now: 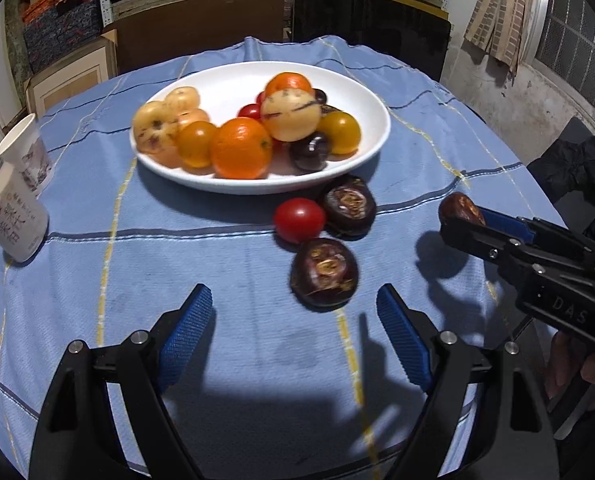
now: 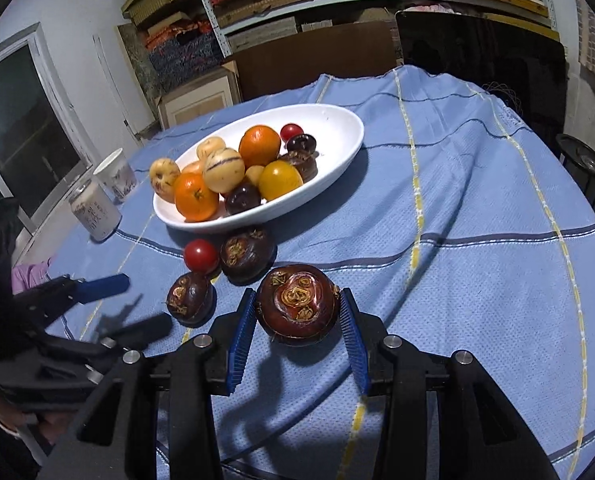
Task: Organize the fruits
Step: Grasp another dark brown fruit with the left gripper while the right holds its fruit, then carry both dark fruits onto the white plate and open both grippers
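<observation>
Fruits fill the white oval plate [image 1: 373, 108], a smooth, glossy dish whose long axis runs left to right in the left wrist view and slants from lower left to upper right in the right wrist view. It stands on the table [image 2: 477, 216], which is covered by a woven light-blue cloth with dark blue and yellow stripes. Heaped on the plate are two dimpled oranges [image 1: 241, 148], pale yellow round fruits with dark streaks [image 1: 291, 116], smooth yellow-orange tomatoes [image 1: 339, 132], a dark plum-like fruit [image 1: 309, 152] and small red tomatoes [image 1: 250, 111].

Just in front of the plate, on the cloth, lie a glossy red tomato [image 1: 299, 219] and two flattened dark brown water chestnuts [image 1: 349, 206], rough-skinned with tan scars on top; the tomato touches or nearly touches both.

The right hand-held gripper [image 2: 297, 316] is clamped on a third water chestnut [image 2: 295, 308], its ribbed blue pads pressed on either side, scarred face up toward the camera, near the two loose ones. The left hand-held gripper [image 1: 295, 336] is spread wide with nothing between its blue pads, just short of the nearer loose chestnut [image 1: 324, 278].

At the table's left edge stand a white paper cup [image 1: 25, 152] and a printed can [image 1: 9, 212], both cylindrical.
</observation>
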A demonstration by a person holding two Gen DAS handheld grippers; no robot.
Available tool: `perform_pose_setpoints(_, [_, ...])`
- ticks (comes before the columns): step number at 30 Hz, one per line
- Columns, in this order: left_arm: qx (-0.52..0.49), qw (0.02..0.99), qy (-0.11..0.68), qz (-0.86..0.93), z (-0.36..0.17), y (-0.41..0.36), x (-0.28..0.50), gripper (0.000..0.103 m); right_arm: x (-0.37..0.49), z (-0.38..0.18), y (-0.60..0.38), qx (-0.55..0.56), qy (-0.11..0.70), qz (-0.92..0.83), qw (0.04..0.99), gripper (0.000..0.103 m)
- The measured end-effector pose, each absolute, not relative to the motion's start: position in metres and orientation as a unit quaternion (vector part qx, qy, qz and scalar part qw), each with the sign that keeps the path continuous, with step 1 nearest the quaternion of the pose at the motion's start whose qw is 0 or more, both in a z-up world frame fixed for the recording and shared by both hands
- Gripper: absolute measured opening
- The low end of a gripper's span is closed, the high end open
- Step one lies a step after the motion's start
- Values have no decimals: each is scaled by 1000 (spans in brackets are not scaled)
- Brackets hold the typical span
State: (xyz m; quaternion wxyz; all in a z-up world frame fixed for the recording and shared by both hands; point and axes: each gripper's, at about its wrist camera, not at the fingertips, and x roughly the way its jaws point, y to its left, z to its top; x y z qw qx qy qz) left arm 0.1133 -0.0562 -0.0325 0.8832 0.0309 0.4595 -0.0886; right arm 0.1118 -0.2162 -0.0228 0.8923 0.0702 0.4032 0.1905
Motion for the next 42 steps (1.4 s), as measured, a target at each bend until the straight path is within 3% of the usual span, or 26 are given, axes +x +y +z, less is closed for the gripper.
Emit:
perform_pose_setpoints(3, [33, 883, 460, -85, -36, -66, 118, 82, 109, -16, -218, 74, 391, 197, 896, 42])
perform_pose_setpoints(5, [32, 882, 463, -85, -39, -70, 123, 75, 107, -13, -217, 72, 385, 199, 898, 42])
perform_pose_setpoints(9, [39, 879, 467, -87, -49, -75, 130, 60, 107, -13, -217, 72, 385, 199, 898, 42])
perform_pose_setpoints(10, [49, 882, 461, -86, -49, -77, 129, 49, 107, -13, -217, 72, 386, 197, 898, 42])
perform_pose_setpoints(12, [61, 885, 454, -85, -50, -78, 127, 40, 108, -14, -218, 72, 388, 196, 898, 42])
perform_pose_setpoints(27, [44, 893, 437, -101, -20, -37, 106, 39, 110, -23, -213, 66, 392, 192, 897, 42])
perform_pose_setpoints(42, [5, 914, 394, -99, 42, 3, 197, 39, 168, 33, -187, 86, 363, 195, 907, 42])
